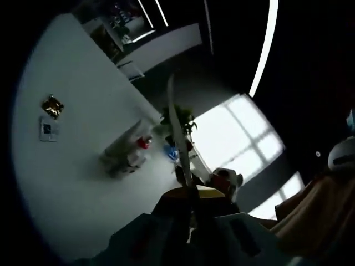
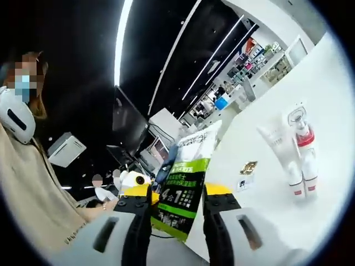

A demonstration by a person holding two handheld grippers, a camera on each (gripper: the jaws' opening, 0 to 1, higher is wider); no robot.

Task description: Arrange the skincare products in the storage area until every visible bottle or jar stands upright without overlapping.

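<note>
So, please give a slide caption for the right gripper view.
Right gripper holds a green sachet; tubes stand on the white table.

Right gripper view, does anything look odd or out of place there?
Yes. The right gripper is shut on a flat green and white sachet, held up in the air, away from the white tubes grouped on the white table.
</note>
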